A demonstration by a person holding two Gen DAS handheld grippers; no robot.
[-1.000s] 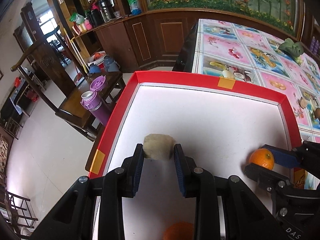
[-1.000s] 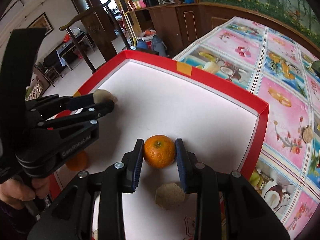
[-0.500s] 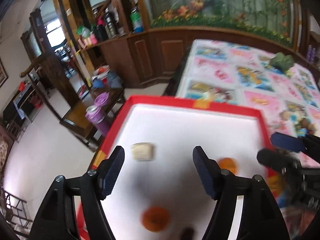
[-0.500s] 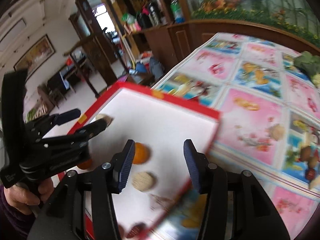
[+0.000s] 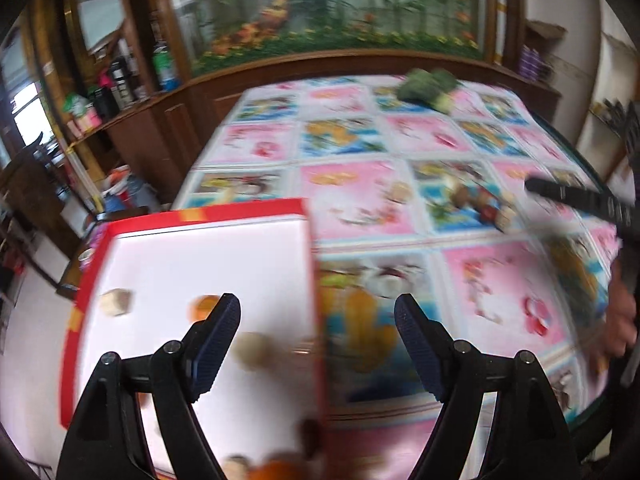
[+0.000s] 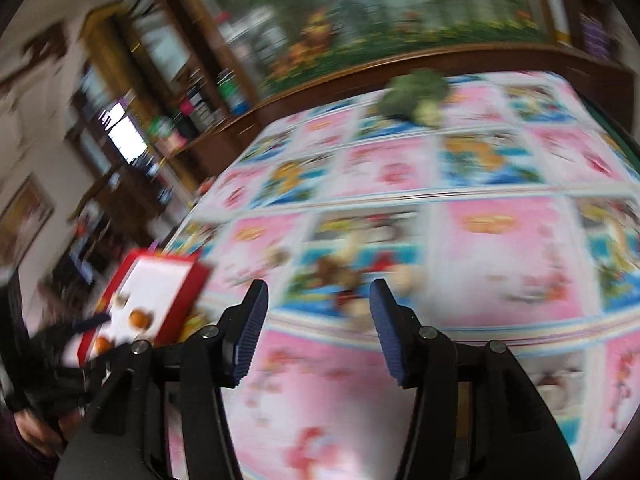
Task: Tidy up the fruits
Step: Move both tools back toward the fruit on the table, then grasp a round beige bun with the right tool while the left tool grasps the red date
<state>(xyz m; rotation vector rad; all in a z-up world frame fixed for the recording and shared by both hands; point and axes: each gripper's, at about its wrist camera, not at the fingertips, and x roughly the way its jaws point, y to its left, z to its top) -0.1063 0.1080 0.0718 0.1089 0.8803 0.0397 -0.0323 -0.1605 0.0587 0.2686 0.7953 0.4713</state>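
Left gripper (image 5: 318,316): black two-finger tongs with blue ribbed pads, spread wide, nothing between them, raised over the right edge of a shallow red-rimmed tray with a white floor (image 5: 192,216). Right gripper (image 6: 318,306): same build, also spread wide and empty, hovering over the pink-and-blue fruit-print tablecloth (image 6: 500,248), well apart from the tray at its nine o'clock.

On the tray floor, in the left view: a pale beige blocky fruit (image 5: 115,302) at ten o'clock from the left pad; a round orange citrus (image 5: 202,307) just beside that pad's tip; a blurred tan round fruit (image 5: 252,350) just right of the pad. More orange and brownish shapes at six o'clock, too blurred to name.

On the bare cloth, at one o'clock from the left tongs: a small cluster of brown and red fruits (image 5: 480,200). At twelve o'clock, far side of the table: a green leafy bundle (image 5: 428,84). Heavy motion blur in both views.
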